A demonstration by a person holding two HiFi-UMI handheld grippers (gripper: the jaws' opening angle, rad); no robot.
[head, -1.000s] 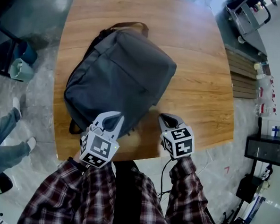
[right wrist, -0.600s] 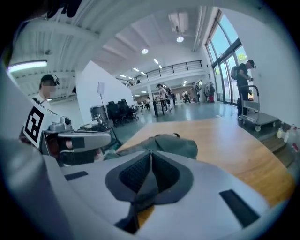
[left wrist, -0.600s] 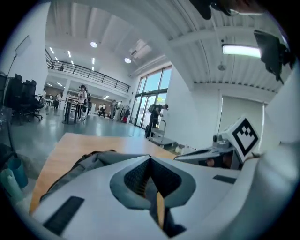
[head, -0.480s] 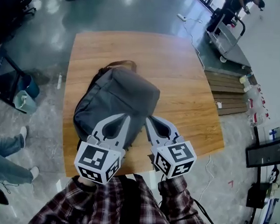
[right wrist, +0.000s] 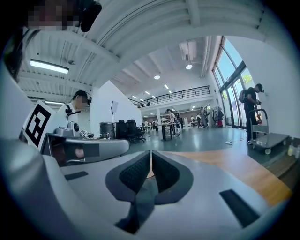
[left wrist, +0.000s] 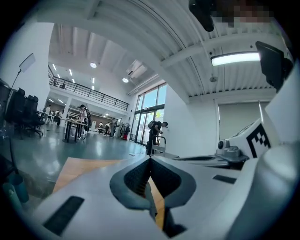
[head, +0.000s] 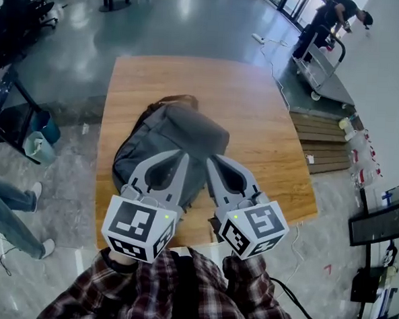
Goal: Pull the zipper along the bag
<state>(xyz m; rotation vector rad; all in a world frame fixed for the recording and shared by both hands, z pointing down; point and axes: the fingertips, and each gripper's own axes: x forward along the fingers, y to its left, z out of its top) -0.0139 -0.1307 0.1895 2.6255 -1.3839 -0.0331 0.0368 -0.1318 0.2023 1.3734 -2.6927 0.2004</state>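
Note:
A dark grey backpack (head: 177, 130) with a brown top handle (head: 178, 99) lies flat on the wooden table (head: 257, 105); I cannot make out its zipper pull. Both grippers are held up close to the head camera, above the bag's near end and apart from it. My left gripper (head: 176, 157) has its jaws pressed together with nothing in them. Beside it, my right gripper (head: 215, 161) is shut and empty too. The left gripper view shows the left gripper (left wrist: 150, 158) pointing level across the hall. In the right gripper view, the right gripper (right wrist: 150, 152) also points level.
A person stands by a metal cart (head: 320, 58) at the far right. Wooden pallets (head: 322, 136) lie beside the table. A teal bin (head: 37, 145) and dark chairs (head: 12, 22) are at the left, with someone's legs (head: 8, 208) nearby.
Both grippers have risen from the bag's near edge toward the head camera and now point level. The head view has pulled back and tilted up, showing more of the hall.

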